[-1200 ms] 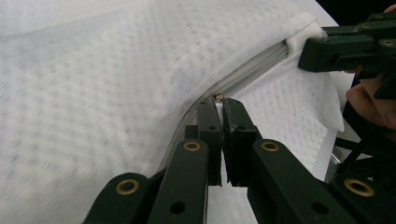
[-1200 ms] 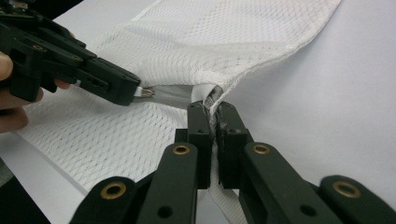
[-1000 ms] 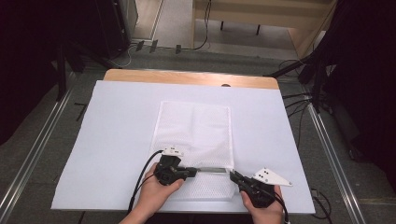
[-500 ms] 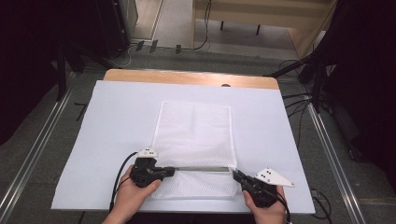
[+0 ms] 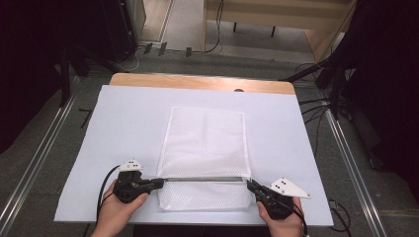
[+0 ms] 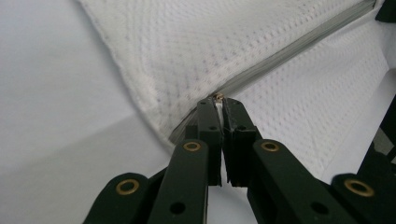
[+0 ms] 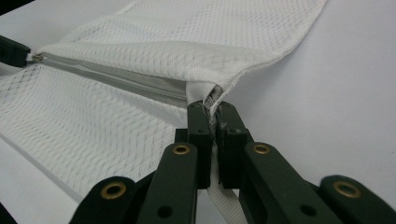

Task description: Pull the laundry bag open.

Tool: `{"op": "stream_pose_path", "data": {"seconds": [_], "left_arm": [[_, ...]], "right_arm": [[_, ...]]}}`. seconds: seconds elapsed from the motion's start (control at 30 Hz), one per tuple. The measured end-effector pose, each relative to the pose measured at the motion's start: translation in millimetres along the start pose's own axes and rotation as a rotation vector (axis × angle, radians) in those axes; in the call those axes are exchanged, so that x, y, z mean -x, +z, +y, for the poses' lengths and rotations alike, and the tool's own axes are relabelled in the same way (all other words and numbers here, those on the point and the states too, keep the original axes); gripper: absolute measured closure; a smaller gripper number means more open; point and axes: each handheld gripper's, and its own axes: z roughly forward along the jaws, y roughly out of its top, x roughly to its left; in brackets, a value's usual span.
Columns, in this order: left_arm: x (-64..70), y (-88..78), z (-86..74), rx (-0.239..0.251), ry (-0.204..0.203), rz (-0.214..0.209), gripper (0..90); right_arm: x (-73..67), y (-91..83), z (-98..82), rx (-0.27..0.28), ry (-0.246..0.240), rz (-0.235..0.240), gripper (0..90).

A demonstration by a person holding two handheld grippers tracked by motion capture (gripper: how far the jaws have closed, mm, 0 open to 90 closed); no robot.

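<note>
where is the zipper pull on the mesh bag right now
In the high view the zipper pull sits at the left end of the zipper, at the mesh bag's left edge, pinched in the left gripper.

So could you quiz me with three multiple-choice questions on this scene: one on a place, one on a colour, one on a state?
1. Where does the mesh bag lie?
A on the white sheet
B on the floor
C on a chair

2. What colour is the mesh bag?
A red
B white
C black

3. How do the left hand-held gripper jaws stand?
A wide open
B shut on the zipper pull
C off the bag

Answers: 1 A, the high view shows the bag flat on the sheet. 2 B, white netting. 3 B, jaws pinch the pull at the zipper's end.
</note>
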Motion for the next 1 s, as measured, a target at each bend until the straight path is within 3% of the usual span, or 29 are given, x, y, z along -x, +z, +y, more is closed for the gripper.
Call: {"op": "stream_pose_path", "data": {"seconds": [0.33,0.47,0.7,0.83,0.93,1.0], "left_arm": [[-12.5,-14.2,-11.6,-0.014,-0.01,0.022,87.3],[-9.0,-13.3,-12.0,-0.03,0.031,0.057,87.4],[-5.8,-13.8,-11.9,-0.043,0.045,0.075,87.4],[-4.2,-22.2,-11.2,0.046,0.067,0.069,84.7],[-1.1,-28.0,-9.7,0.11,0.13,0.111,69.8],[1.4,-31.9,-9.1,0.156,0.14,0.127,58.5]], "right_arm": [[3.4,-2.5,-0.6,-0.004,0.014,-0.028,87.4],[1.1,-1.9,-0.1,-0.009,-0.004,-0.038,87.5],[0.5,-1.1,-0.9,-0.033,-0.017,-0.057,87.7],[2.0,-0.2,-3.2,-0.024,0.0,-0.023,87.8],[1.9,0.9,-4.5,-0.032,0.009,-0.021,87.7],[1.7,2.0,-5.1,-0.033,0.004,-0.025,87.7]]}}
